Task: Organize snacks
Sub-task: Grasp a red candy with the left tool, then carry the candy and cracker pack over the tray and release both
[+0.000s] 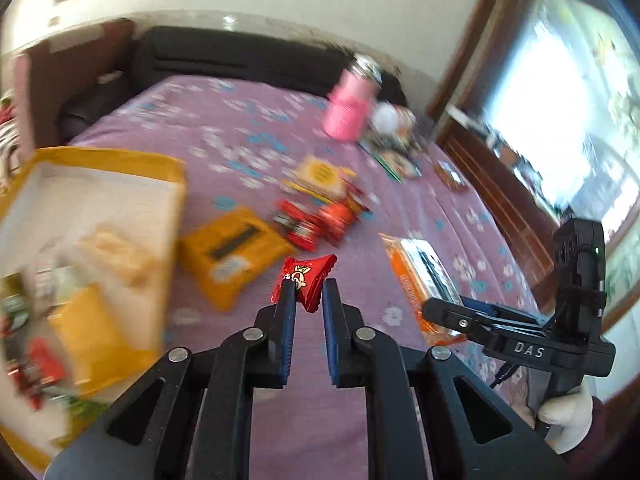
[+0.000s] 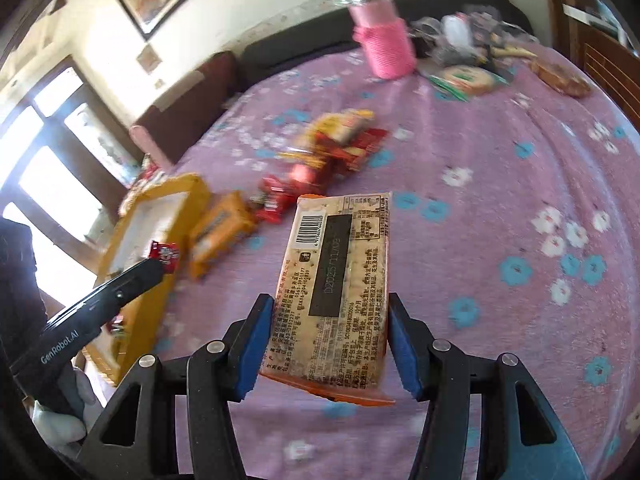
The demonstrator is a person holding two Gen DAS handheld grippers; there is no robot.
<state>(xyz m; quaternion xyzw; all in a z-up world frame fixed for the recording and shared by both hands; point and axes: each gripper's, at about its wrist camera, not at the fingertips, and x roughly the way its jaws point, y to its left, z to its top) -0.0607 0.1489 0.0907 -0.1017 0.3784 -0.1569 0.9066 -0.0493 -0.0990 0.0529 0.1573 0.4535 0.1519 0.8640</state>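
Observation:
My left gripper (image 1: 309,294) is shut on a small red candy packet (image 1: 306,280) and holds it above the purple bedspread, right of the yellow box (image 1: 172,176). In the right wrist view the left gripper (image 2: 158,268) carries the red packet (image 2: 165,254) over the yellow box (image 2: 200,192). My right gripper (image 2: 330,312) is shut on an orange cracker pack (image 2: 336,292), label side up, held above the bed. The right gripper (image 1: 444,308) and its cracker pack (image 1: 416,276) also show in the left wrist view.
The box holds several snacks. A yellow snack bag (image 1: 232,256) lies beside it. A pile of red and yellow packets (image 1: 320,208) lies mid-bed. A pink bottle (image 1: 348,108) and more packets (image 1: 396,148) stand at the far side. A window is at right.

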